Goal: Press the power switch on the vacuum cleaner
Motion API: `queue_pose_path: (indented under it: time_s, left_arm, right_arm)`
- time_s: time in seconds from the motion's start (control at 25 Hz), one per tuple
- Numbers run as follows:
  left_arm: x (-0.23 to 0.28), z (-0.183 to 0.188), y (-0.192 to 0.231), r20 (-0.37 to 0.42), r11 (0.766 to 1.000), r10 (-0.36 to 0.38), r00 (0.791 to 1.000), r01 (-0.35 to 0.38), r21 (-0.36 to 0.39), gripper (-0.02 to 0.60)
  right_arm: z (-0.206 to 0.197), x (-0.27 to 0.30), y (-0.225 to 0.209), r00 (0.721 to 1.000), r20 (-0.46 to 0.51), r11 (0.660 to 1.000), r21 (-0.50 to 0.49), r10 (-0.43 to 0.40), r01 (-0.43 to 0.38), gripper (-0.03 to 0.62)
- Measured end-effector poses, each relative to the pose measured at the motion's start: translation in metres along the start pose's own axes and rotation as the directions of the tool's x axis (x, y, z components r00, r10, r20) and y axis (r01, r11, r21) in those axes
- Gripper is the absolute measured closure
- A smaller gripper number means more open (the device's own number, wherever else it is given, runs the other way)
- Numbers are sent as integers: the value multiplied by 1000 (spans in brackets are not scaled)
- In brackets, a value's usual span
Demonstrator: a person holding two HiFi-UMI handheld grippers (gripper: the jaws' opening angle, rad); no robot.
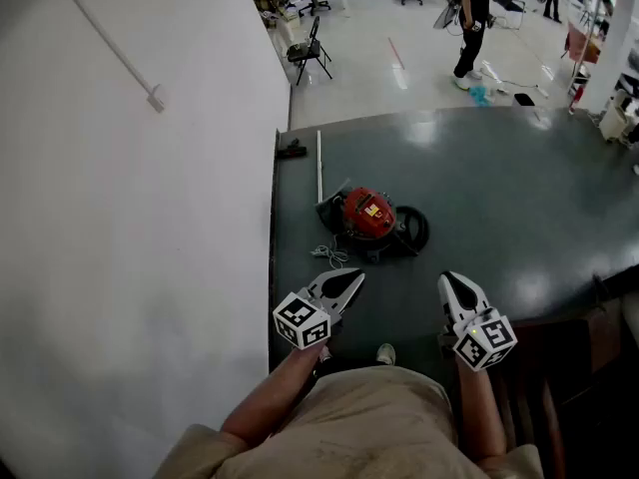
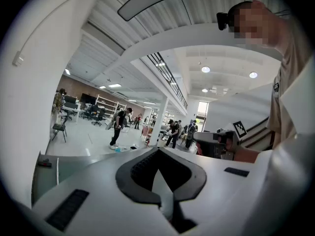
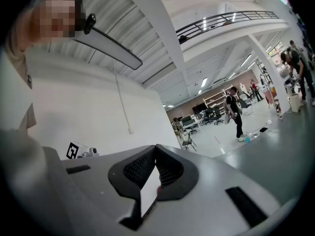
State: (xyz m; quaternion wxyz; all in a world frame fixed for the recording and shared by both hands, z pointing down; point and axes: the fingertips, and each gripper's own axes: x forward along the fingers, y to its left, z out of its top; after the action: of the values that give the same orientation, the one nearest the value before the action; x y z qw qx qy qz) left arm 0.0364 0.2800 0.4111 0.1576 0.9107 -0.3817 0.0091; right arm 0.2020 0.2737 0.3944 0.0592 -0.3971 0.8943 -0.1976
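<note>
Vacuum (image 1: 369,216): red, set on the dark mat (image 1: 499,188) near its left edge. Left hand-held gripper (image 1: 354,277) and right hand-held gripper (image 1: 447,280): jaws pressed together, empty, held well short of it. Advised: the switch is best pressed squarely with one closed tip.

The vacuum cleaner (image 1: 369,218) is a small canister with a red domed top, a yellow patch on it, and a black base. It sits upright on the dark floor (image 1: 519,198). It lies ahead of the left gripper (image 1: 353,278), apart from it, and ahead-left of the right gripper (image 1: 448,279). Its black hose (image 1: 413,230) curls on the right-gripper side. Its white cord (image 1: 327,255) lies loose just ahead of the left gripper.
</note>
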Motion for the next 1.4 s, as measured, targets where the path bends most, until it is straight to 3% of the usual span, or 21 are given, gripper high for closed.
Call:
queue_pose_path:
  time_s: [0.44,0.6,0.76,1.4]
  left_arm:
    - [-7,-12,2,-37,1000,13,999,-14,-11,575]
    - [-8,-20,-1,-64,1000,12,998,-14,-23,575]
    - [-5,-22,-5,-71,1000,8,997,-9,-12,575]
    - [7,-35,-33,-98,1000,-28,995,28,-1,575]
  right_arm:
    - [3,-2,10,1000,18,1000,-14,10,-10,582]
    - [8,-9,20,996,64,997,38,67,-69,580]
    - [0,-12,20,998,43,999,2,52,-52,580]
    - [-26,-41,10,999,-8,999,8,38,-38,580]
